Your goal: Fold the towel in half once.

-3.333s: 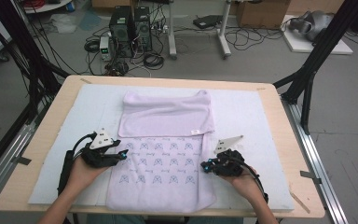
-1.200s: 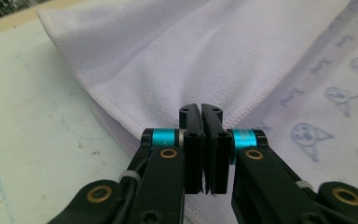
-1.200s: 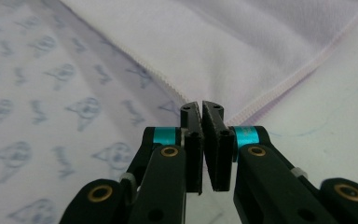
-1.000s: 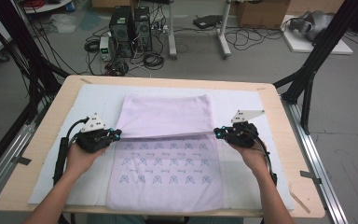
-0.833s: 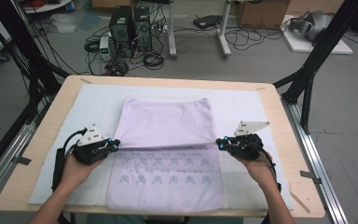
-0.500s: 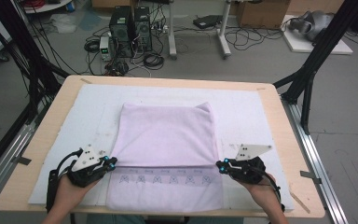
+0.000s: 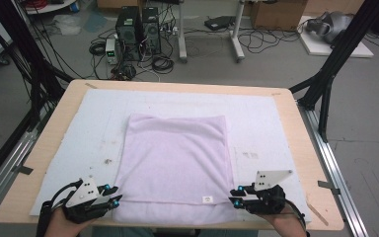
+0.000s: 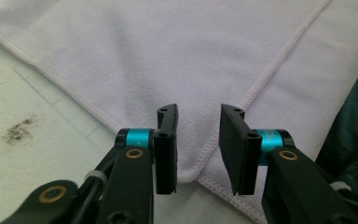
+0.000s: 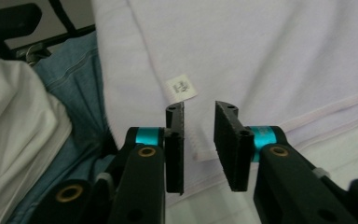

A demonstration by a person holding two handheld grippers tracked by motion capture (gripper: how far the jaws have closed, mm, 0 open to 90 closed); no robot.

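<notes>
Towel: the pale lilac terry towel (image 7: 175, 163) lies folded and flat in the middle of the high view, its top layer ending just short of the lower edge, so a narrow strip of the under layer shows along the bottom.
Label: a small white fabric label (image 7: 207, 199) sits on the top layer near the lower right of the towel; in my right gripper view it lies just above my jaws (image 9: 182, 88).
Left tongs: my left tongs (image 7: 113, 194) sit at the lower left of the high view, just beside the towel's lower left corner. The jaws have just been opening and now stand spread, pinching nothing; in the left gripper view the hemmed corner (image 8: 189, 173) lies flat in the gap between them.
Right tongs: my right tongs (image 7: 236, 196) sit at the lower right, at the towel's lower right corner. These jaws have also just been opening and stand apart, with the towel's edge lying loose between them and untouched by the pads.
Table: the light wooden table (image 7: 303, 148) carries a white padded mat (image 7: 94, 128) under the towel; dark smudges mark the mat left of the towel.
</notes>
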